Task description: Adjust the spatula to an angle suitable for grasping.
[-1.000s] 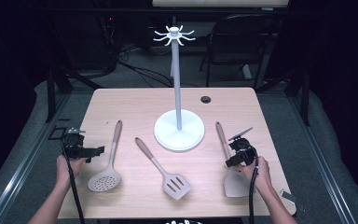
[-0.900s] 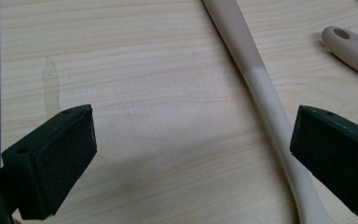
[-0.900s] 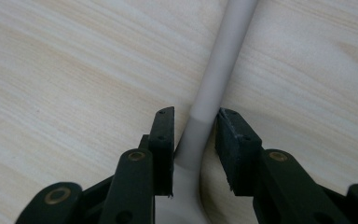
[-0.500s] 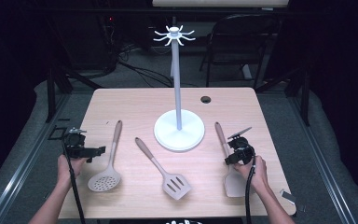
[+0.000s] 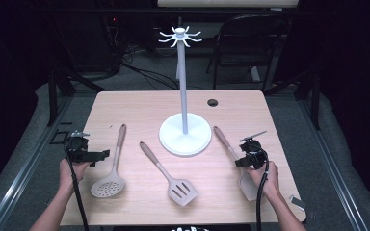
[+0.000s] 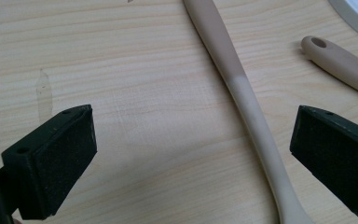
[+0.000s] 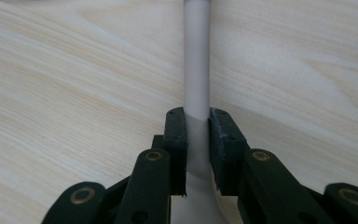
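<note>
Right hand-held gripper (image 5: 250, 155) first: its 2 jaws are clamped on the neck of the solid turner (image 5: 238, 163), just above the blade, and the right gripper view has the pale handle (image 7: 196, 60) running straight away from the jaws, dead in line with them. On the worktop (image 5: 125, 103) that handle angles up and left toward the white hook stand (image 5: 185, 137), tip near its round base. So the long axis points at the stand, and a lift would likely swing that far end toward the hooks (image 5: 179, 37) high on top.

Left hand-held gripper (image 5: 90, 155) sits wide open, holding nothing. The skimmer (image 5: 112, 166) lies just to its right, handle (image 6: 242, 93) passing between the jaws nearer the right one. The slotted turner (image 5: 169, 175) rests mid-worktop, roughly between both hands.
</note>
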A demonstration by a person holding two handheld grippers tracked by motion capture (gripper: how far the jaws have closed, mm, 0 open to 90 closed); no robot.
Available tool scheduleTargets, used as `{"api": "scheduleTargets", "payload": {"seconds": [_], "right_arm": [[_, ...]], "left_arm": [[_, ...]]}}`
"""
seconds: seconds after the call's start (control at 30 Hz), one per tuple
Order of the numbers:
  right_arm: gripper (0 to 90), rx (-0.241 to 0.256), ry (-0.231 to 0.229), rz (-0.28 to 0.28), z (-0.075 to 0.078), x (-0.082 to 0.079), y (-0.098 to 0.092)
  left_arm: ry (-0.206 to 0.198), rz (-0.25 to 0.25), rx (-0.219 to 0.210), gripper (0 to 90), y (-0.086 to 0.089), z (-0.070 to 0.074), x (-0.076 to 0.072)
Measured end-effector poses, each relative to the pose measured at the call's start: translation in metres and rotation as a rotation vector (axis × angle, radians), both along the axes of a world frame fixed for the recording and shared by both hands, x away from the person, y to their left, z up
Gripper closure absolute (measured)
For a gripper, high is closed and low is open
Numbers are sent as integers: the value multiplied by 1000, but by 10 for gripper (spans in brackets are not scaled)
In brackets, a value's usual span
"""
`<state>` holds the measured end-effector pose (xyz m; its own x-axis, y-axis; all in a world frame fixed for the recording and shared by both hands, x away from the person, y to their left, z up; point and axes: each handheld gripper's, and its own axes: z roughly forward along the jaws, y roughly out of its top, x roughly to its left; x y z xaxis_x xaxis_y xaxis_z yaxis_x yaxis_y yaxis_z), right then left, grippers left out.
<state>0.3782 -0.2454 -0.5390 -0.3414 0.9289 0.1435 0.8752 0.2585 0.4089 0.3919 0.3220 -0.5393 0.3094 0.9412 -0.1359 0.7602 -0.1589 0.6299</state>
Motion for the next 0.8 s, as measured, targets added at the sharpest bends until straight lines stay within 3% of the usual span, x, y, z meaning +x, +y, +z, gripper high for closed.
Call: {"api": "scheduleTargets", "payload": {"seconds": [0.07, 0.13, 0.17, 0.2, 0.23, 0.33, 0.43, 0.47, 0.53, 0.67, 0.8], "right_arm": [[784, 1, -15, 13, 3, -2, 0], [784, 15, -50, 26, 8, -6, 3], [784, 16, -89, 39, 14, -10, 5], [784, 16, -89, 39, 14, -10, 5], [784, -11, -94, 50, 19, -13, 5], [784, 21, -165, 84, 27, -21, 12], [783, 25, -176, 107, 31, -26, 16], [783, 2, -175, 124, 33, -27, 17], [783, 34, -188, 128, 32, -30, 21], [783, 18, -199, 154, 35, -33, 24], [783, 36, -226, 188, 38, -37, 34]], "left_arm": [[-3, -1, -3, 3, -1, 1, -1], [-9, -6, -6, 3, -1, 3, -2], [-12, -7, -10, 4, -2, 4, -2], [-14, -11, -15, 4, -2, 6, -3], [-22, -10, -21, 4, -3, 7, -4], [-37, -19, -29, 5, -7, 13, -7], [-51, -30, -30, 7, -12, 17, -9], [-51, -30, -30, 7, -12, 17, -9], [-65, -43, -32, 9, -16, 22, -12], [-80, -52, -42, 13, -22, 28, -14], [-89, -86, -56, 12, -34, 38, -18]]}}
